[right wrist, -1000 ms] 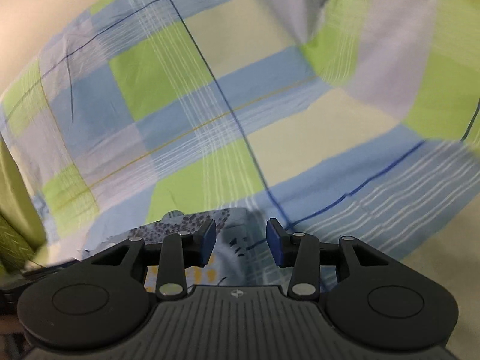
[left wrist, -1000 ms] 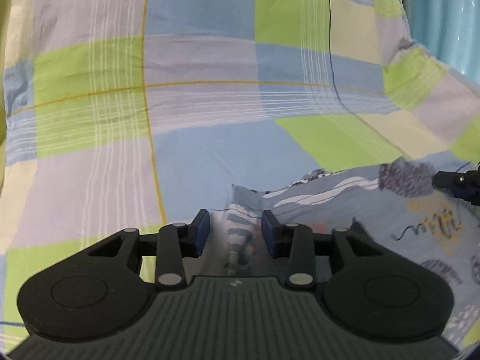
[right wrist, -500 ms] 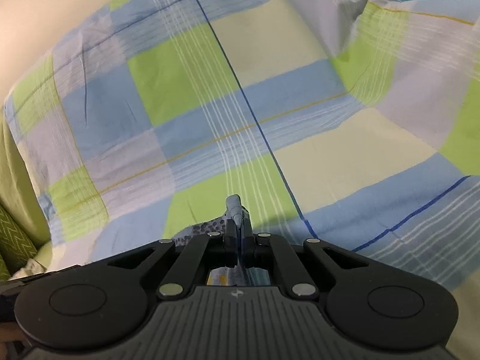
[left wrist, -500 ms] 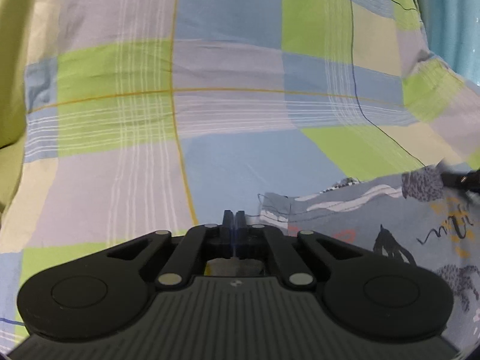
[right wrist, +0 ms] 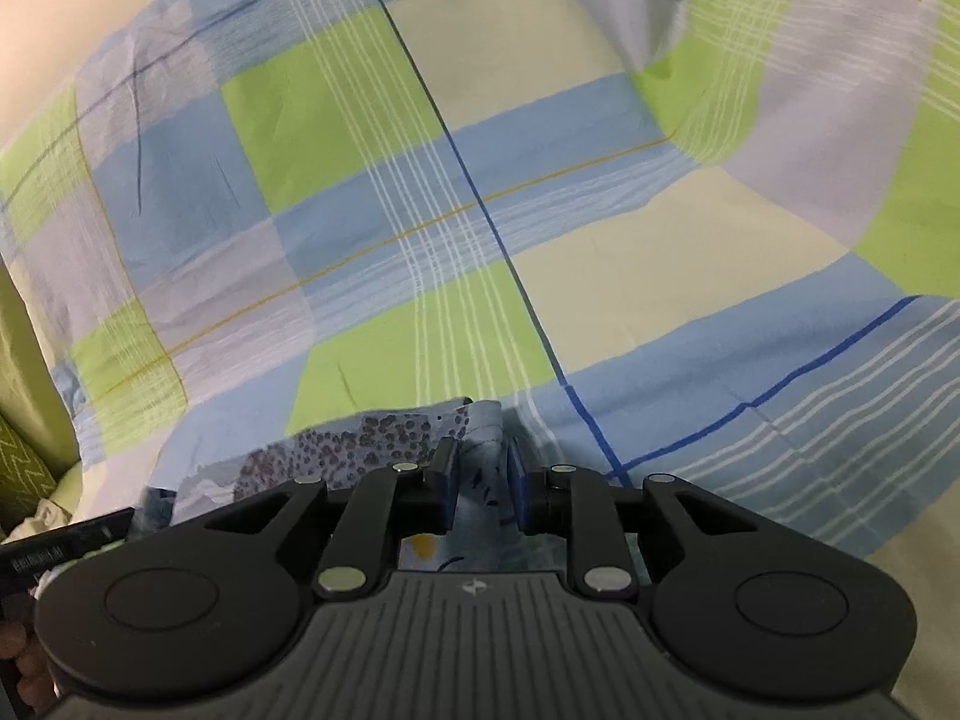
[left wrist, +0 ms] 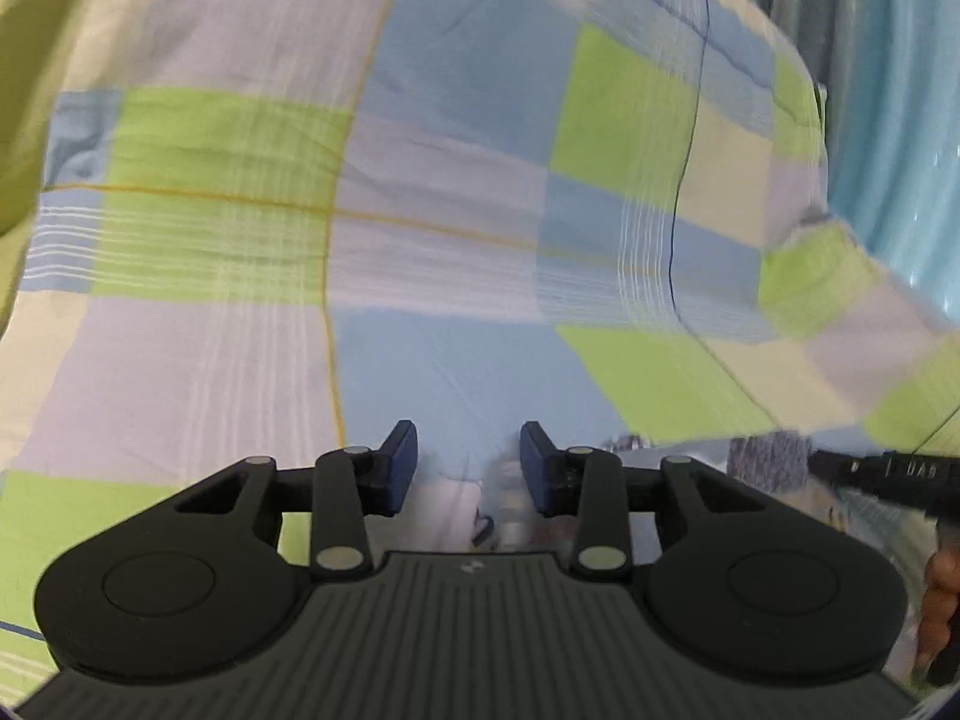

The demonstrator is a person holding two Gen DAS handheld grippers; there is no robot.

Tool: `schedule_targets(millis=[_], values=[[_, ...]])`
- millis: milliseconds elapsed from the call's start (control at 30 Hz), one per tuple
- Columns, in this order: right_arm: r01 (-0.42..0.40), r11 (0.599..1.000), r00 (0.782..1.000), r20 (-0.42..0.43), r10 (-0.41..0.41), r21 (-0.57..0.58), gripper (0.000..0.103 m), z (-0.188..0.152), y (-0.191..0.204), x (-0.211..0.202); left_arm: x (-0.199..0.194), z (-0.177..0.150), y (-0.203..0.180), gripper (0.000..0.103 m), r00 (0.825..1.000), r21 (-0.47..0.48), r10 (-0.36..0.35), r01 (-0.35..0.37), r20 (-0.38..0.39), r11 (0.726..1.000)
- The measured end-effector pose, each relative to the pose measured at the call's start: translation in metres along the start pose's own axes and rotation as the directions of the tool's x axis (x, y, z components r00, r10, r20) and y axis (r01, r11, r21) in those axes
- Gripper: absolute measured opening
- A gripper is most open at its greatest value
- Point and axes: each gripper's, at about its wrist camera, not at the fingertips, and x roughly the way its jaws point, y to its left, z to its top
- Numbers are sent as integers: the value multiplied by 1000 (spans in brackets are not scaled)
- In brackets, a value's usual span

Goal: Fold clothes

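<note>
A light blue patterned garment with dark speckled patches lies on a checked bedsheet. In the left wrist view my left gripper (left wrist: 468,459) is open, its blue pads apart over the garment's blurred corner (left wrist: 498,504). In the right wrist view my right gripper (right wrist: 483,480) has its pads slightly apart with the garment's edge (right wrist: 384,450) between them. The tip of the right gripper (left wrist: 882,474) shows at the right edge of the left wrist view, over the garment.
The blue, green, cream and lilac checked bedsheet (left wrist: 456,210) fills both views. A turquoise surface (left wrist: 900,120) stands at the far right. A green patterned pillow (right wrist: 24,468) lies at the left edge of the right wrist view.
Both grippers closed on the garment's edge half a second ago and have since opened. The left one opened wide and let the corner go. The right one opened a little.
</note>
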Motion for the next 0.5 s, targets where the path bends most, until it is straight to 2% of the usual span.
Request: schedule_targets(millis=[67,100,133,233,267,300,333,367,400,433,500], values=[[-10,1000,1000,2,10,7,23,2,0,0,3,-1,2,34,999,-5,-37,37,-32,999],[-15,1000,1000,4,15,10,23,2,-1,0,8,-4,-1,35,996,19,-50,51,-77,998],[-17,1000,1000,-1,17,9,24,1,-1,1,14,-9,-5,35,992,59,-39,46,-119,997],[-22,1000,1000,-18,22,8,26,-2,0,4,17,-14,-19,34,992,153,7,13,-126,988],[-23,1000,1000,-19,23,7,26,-2,0,4,17,-15,-21,33,992,152,8,12,-128,988],[-24,1000,999,-21,25,5,26,-2,1,4,17,-15,-22,24,991,154,-2,23,-133,988],[-26,1000,999,-23,26,4,26,-3,1,3,18,-15,-23,9,990,157,-13,34,-139,987],[-29,1000,999,-25,29,2,26,-3,2,4,18,-15,-24,3,989,159,-23,46,-144,986],[-28,1000,999,-33,28,-4,23,-4,4,5,17,-15,-24,3,991,158,-21,42,-134,986],[-27,1000,999,-40,26,-10,14,-4,5,6,16,-14,-24,3,992,157,-18,37,-122,987],[-13,999,999,-38,12,-30,5,-4,10,6,10,-9,-19,3,998,141,-2,12,-66,990]])
